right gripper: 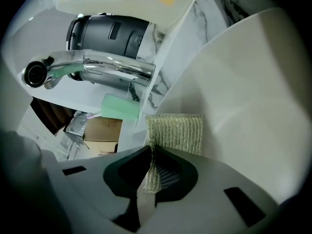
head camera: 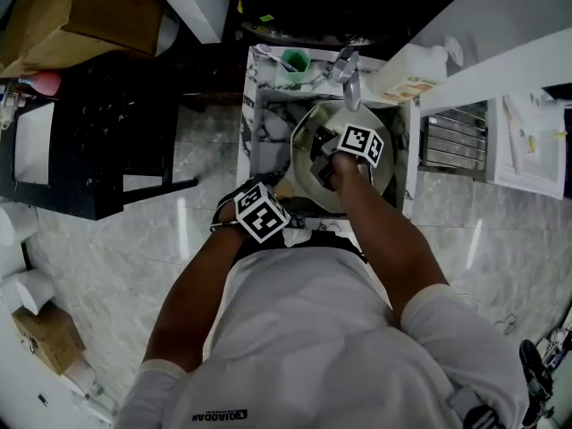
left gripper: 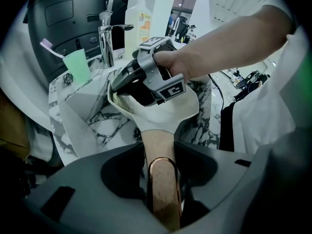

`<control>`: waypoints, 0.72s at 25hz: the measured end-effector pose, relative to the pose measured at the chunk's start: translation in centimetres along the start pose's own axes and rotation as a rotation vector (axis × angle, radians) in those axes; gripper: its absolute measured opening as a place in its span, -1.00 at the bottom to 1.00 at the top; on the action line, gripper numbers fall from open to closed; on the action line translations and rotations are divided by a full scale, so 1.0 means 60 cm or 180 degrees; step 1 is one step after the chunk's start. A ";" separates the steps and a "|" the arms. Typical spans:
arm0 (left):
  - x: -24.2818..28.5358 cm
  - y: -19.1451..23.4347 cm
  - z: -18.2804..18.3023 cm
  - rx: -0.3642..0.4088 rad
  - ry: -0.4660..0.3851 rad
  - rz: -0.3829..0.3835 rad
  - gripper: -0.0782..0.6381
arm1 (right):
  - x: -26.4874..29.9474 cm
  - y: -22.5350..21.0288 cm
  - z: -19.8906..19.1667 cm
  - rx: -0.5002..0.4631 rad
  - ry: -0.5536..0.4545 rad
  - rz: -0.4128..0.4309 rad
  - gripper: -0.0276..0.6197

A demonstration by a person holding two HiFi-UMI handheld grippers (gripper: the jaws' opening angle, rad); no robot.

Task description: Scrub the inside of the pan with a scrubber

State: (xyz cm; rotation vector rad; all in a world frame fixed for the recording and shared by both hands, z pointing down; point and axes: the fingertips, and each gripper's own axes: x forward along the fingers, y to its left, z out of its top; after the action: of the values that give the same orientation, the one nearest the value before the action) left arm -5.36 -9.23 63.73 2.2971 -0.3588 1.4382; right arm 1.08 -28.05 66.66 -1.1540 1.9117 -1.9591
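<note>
Sink: white marble with dark veins [head camera: 268, 123], squarish basin, and it's carrying everything here.
Pan: round, smooth cream-coloured one [head camera: 304, 172], sitting tilted in the basin with its open side facing up toward the faucet.
Pan handle: long and tan with a shiny copper-looking rim [left gripper: 161, 155], pointing at the sink's near edge.
Left gripper: [left gripper: 163, 174] its grey jaws are clamping tight on that handle from both sides, holding the pan at the near edge.
Scrubber: flat rectangle of gold-green woven mesh, kinda metallic and ribbed [right gripper: 175, 130].
Right gripper: [right gripper: 152, 172] jaws are pinching the lower end of the scrubber, so the mesh is bunching up between them while the rest is sticking out flat.
Where the scrubber is: inside the pan, lying against the smooth inner wall near the rim on the faucet side.
Faucet: polished chrome, rounded spout [right gripper: 107, 69], standing at the middle of the sink's far edge and reaching over the pan.
Cup: mint green plastic [left gripper: 78, 66], sitting at the far left corner with a toothbrush [left gripper: 48, 47] leaning in it.
Soap bottle: pale plastic with an orange label [left gripper: 137, 21], standing along the far edge, right of the faucet.
</note>
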 end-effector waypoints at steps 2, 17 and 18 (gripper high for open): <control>-0.002 -0.001 0.001 -0.0004 0.0000 -0.0007 -0.22 | -0.002 0.006 -0.016 0.0006 0.0111 0.0017 -0.73; -0.001 -0.001 -0.001 0.0005 0.0006 -0.0016 -0.22 | -0.040 0.020 -0.140 -0.0266 0.1346 0.0048 -0.73; -0.002 -0.001 0.000 0.0008 0.0000 -0.0019 -0.22 | -0.045 0.016 -0.150 -0.0247 0.1467 0.0047 -0.73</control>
State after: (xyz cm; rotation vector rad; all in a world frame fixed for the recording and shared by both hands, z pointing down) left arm -5.39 -9.21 63.62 2.2982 -0.3502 1.4364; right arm -3.01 -19.56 65.81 -0.7423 2.2135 -2.3158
